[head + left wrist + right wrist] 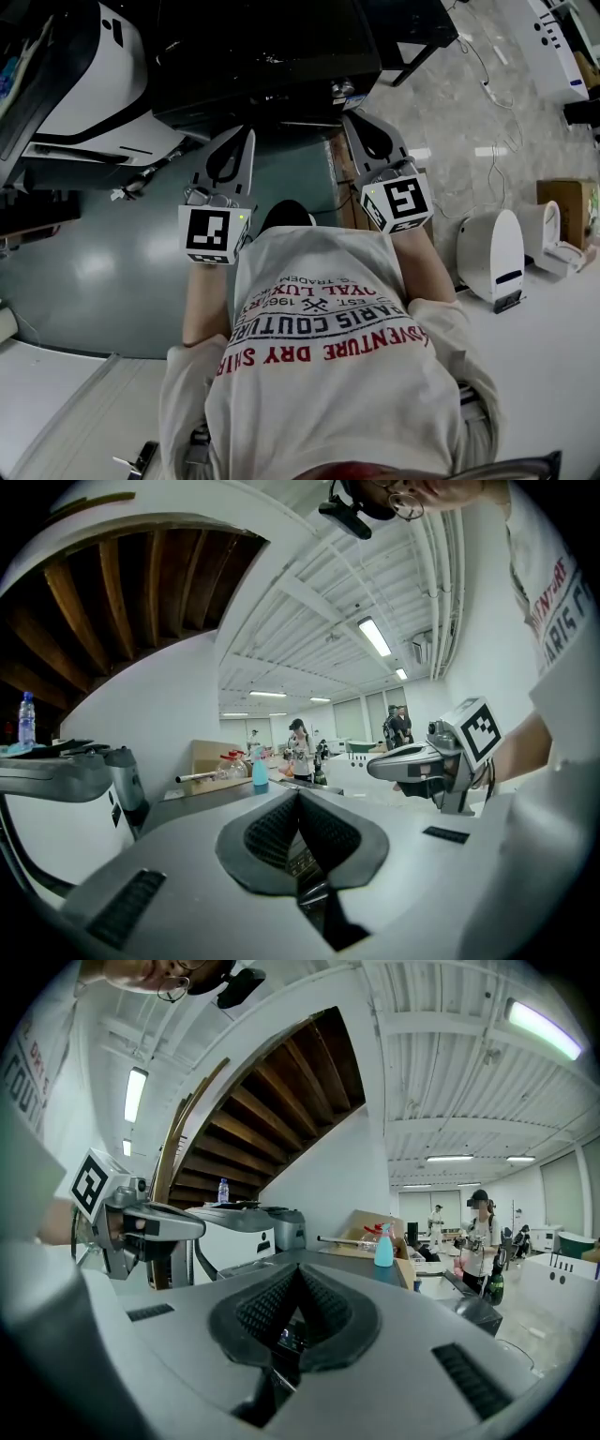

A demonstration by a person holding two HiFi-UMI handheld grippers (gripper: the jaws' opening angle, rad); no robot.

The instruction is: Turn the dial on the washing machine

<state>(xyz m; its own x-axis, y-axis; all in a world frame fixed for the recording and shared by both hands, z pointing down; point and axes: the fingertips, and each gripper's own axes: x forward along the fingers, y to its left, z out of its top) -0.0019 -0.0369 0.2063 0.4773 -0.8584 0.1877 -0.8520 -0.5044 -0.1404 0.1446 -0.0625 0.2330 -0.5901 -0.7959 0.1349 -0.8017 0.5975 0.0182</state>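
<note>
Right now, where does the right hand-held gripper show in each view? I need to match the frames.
Head view: the right hand-held gripper is upper right of centre, pointing up, with its marker cube nearest the person.
Left gripper view: middle right, side-on, tips pointing left.
Right gripper view: bottom centre, its own jaws, shut and empty.
Shared landmark: the person's printed white T-shirt.

Grey left tongs (247, 137), turquoise spray bottle (260, 769)
</note>
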